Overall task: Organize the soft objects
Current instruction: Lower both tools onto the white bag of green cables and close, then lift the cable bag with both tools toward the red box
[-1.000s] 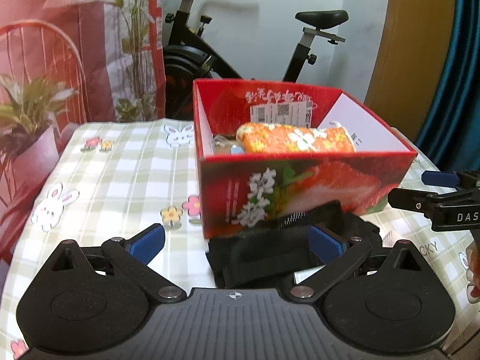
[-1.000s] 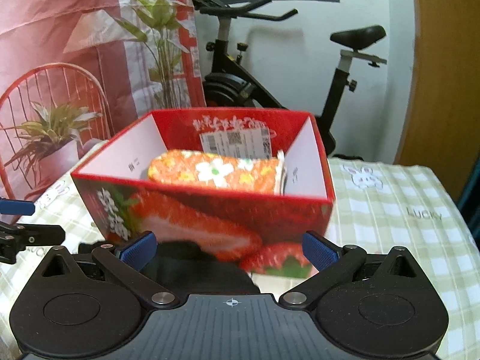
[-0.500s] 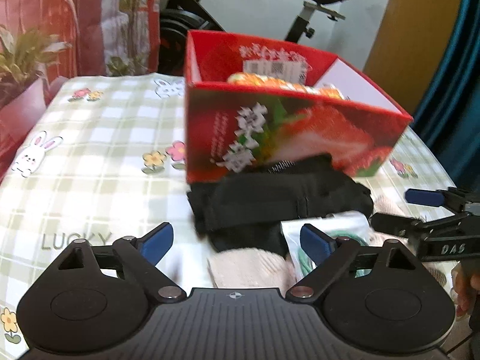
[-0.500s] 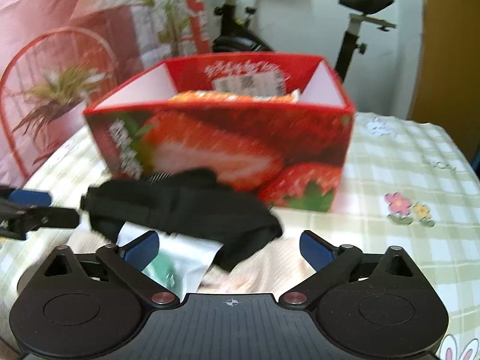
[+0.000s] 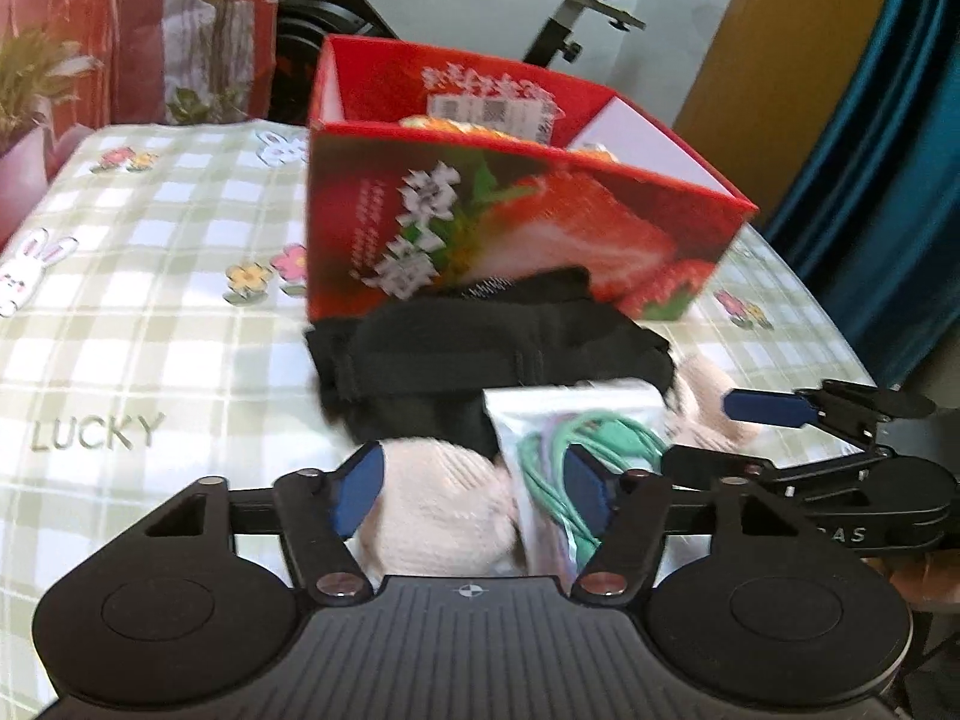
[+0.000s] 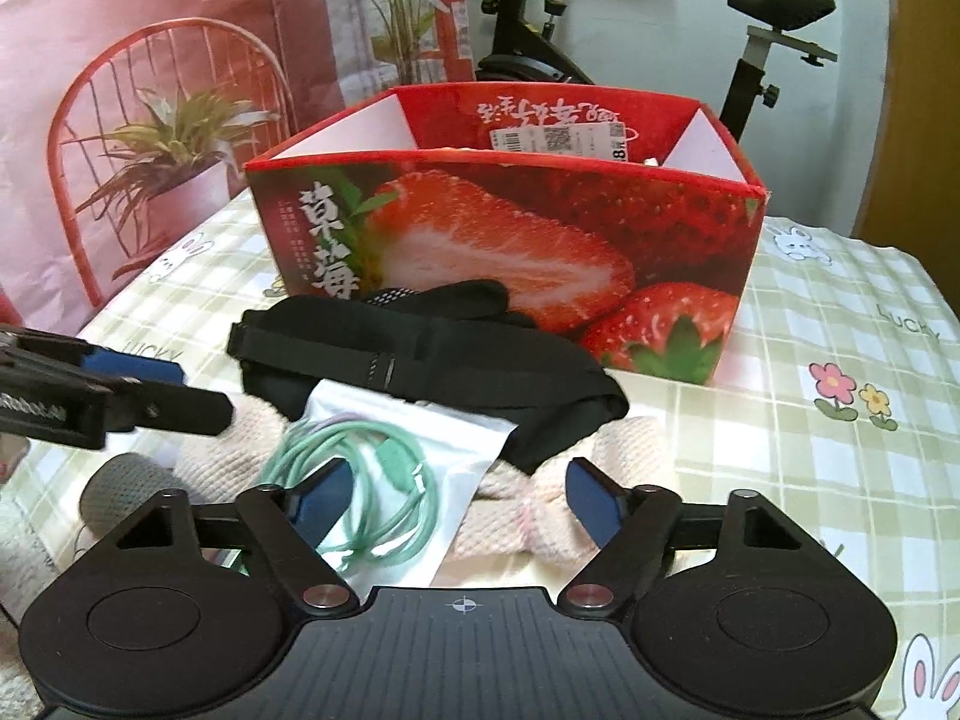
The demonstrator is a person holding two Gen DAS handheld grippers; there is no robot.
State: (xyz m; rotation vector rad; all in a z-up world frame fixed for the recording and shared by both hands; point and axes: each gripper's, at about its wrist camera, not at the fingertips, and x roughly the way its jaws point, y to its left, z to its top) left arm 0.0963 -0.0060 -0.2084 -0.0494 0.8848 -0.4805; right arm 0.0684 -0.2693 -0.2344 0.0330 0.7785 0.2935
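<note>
A red strawberry-print box (image 5: 516,222) (image 6: 510,252) stands on the checked tablecloth with an orange floral soft item (image 5: 444,123) inside. In front of it lie a black fabric piece (image 5: 480,354) (image 6: 420,360), a pink knitted item (image 5: 438,510) (image 6: 528,510) and a clear bag of green cable (image 5: 576,438) (image 6: 384,480). My left gripper (image 5: 474,489) is open, low over the pink knit and the bag. My right gripper (image 6: 456,495) is open over the bag and the knit. Each gripper shows in the other's view (image 5: 768,414) (image 6: 150,390).
A grey rolled item (image 6: 120,486) lies at the table's left front in the right wrist view. A potted plant (image 6: 174,180), a red wire chair (image 6: 150,120) and an exercise bike (image 6: 768,30) stand behind the table. A blue curtain (image 5: 882,150) hangs at the right.
Both grippers have pulled back from the box and dropped lower. The pink knit, the cable bag and the black fabric now sit between and ahead of the fingers.
</note>
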